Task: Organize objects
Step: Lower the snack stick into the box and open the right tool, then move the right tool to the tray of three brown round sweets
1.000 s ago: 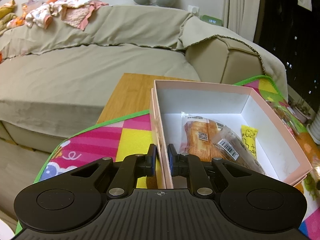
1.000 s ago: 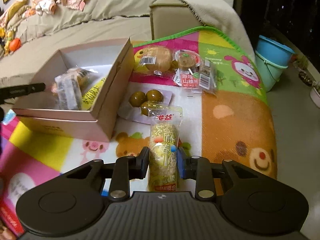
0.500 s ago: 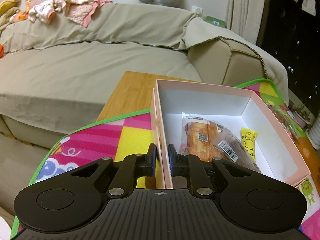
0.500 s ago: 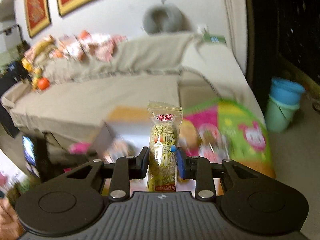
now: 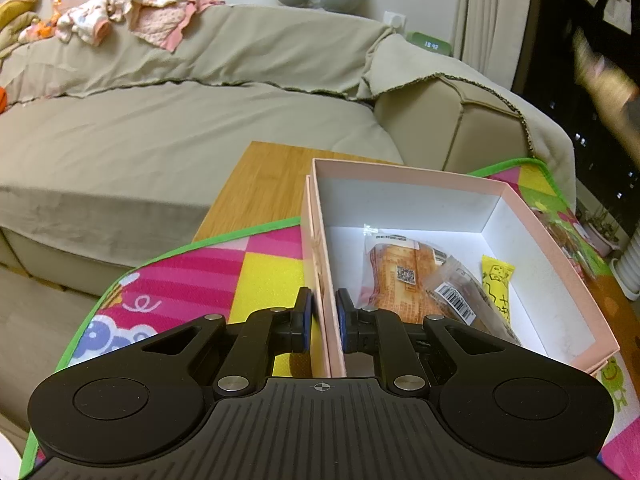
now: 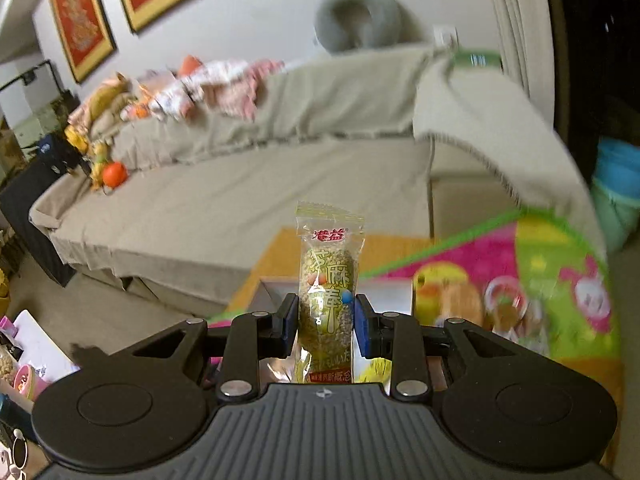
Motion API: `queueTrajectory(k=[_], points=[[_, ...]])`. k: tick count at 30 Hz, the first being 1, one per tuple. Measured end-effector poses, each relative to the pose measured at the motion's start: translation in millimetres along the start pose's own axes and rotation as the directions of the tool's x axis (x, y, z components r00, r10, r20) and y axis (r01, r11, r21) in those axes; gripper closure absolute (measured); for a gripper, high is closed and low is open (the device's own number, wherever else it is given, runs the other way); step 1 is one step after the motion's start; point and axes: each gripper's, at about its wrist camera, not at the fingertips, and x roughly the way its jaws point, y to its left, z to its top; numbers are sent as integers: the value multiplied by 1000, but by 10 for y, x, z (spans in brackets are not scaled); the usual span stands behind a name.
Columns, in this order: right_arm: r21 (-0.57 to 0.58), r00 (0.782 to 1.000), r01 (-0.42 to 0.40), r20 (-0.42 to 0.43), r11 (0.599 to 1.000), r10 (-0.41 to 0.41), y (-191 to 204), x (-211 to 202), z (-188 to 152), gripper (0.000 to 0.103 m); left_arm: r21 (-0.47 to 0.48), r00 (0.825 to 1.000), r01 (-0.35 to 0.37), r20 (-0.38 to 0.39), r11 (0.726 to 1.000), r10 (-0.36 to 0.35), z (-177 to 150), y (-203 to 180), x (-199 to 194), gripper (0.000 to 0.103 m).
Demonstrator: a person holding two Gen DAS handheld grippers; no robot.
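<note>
Left wrist view: the left claw (image 5: 323, 322) is clenched on the near wall of a pink box (image 5: 560, 248), which sits on a colourful mat (image 5: 224, 276) on the desk (image 5: 264, 184). Three snack packets (image 5: 404, 276) lie inside the box.

Right wrist view: the right claw (image 6: 325, 326) grips a sesame bar (image 6: 328, 292) upright, raised above the box.

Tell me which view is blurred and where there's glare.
Right wrist view: background sofa and mat smeared by motion blur, while the snack bar in the right gripper stays sharp. Left wrist view: mostly crisp, with a bright glare strip on the pink box floor; blurred streak top right.
</note>
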Motion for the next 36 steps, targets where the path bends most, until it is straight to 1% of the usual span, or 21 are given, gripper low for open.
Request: queueTrajectory(k=[3,7,8,11,14,18,22,26,28,30,34,36], points=[[63,999,-6,-49,998,9,-80,269,-82,75,6,1000,1,0,1000,-1,1,-4,2,89],[151,997,-31,-70,988,42,-175,571,-119,73,4,1000,8,-1,1000,-8,0,0,-1,88],[155,997,-28,-67,988,38,-188,624,-126,73,5,1000,9,-1,1000,-9,0,2,-4,88],[109,998,8,-55,994,-2,-188,670,-165,72,5,1000,12,-3,1000,-12,1,10,-14,88],[95,998,35,-47,995,-30,-310,640,-176,71,6,1000,11,-1,1000,-11,3,5,-13,88],[100,996,91,-23,991,-89,-581,520,-223,59,11,1000,10,1,1000,-10,-6,4,-14,88],[92,985,175,-20,980,-174,-874,458,-336,52,13,1000,8,0,1000,-8,-9,0,-13,88],[87,973,228,-55,970,-224,-1120,505,-526,51,15,1000,7,0,1000,-7,-12,-7,-8,88],[71,970,238,-76,969,-233,-1188,545,-637,48,19,1000,7,-1,1000,-7,-12,-19,-3,88],[64,967,244,-91,968,-238,-1236,580,-742,47,24,1000,4,-3,1000,-4,-3,-30,-4,88],[88,970,227,-114,970,-217,-1312,665,-837,47,32,1000,0,-5,999,0,1,-38,-3,89],[99,970,216,-132,971,-203,-1318,740,-846,37,32,1000,0,-5,999,0,-1,-35,-7,89]])
